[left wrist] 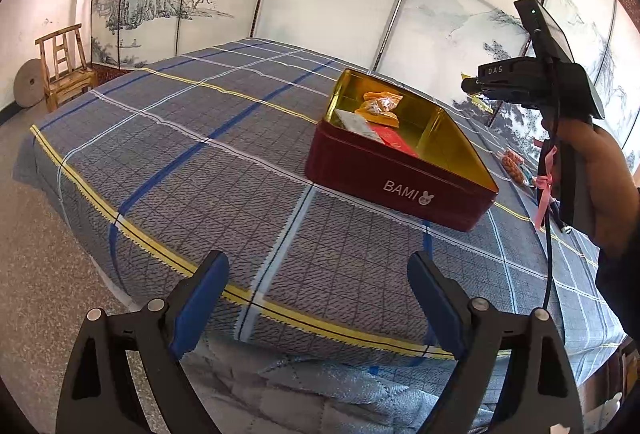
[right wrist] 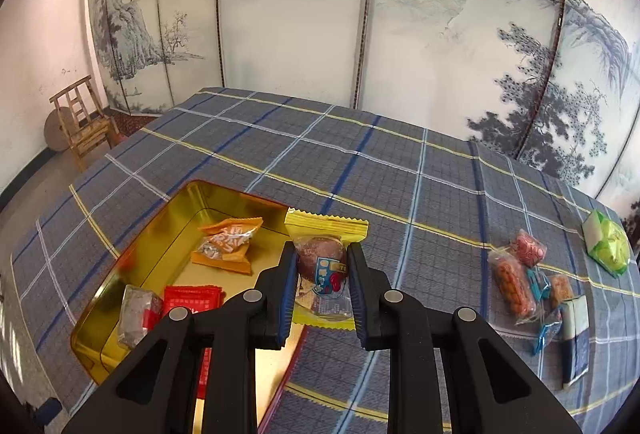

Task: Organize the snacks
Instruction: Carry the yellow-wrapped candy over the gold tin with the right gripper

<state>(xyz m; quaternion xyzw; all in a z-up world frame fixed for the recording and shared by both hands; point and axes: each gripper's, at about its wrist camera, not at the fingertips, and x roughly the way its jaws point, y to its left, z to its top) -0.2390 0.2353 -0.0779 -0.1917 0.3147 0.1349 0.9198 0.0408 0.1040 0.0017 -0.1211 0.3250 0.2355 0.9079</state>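
Note:
A dark red tin (left wrist: 400, 174) with a gold inside (right wrist: 168, 234) stands on the plaid bed. It holds orange snack packets (right wrist: 228, 244), a red packet (right wrist: 192, 300) and a grey one (right wrist: 136, 314). My right gripper (right wrist: 322, 266) is shut on a yellow-edged packet with a brown cake (right wrist: 324, 258), held over the tin's right edge. My left gripper (left wrist: 318, 282) is open and empty above the bed's near edge, short of the tin. The right gripper's body (left wrist: 536, 82) shows at the right in the left wrist view.
Several loose snacks (right wrist: 528, 286) lie on the bed right of the tin, with a green packet (right wrist: 608, 244) farther right. A wooden chair (left wrist: 66, 70) stands by the far wall at left. Painted screens stand behind the bed.

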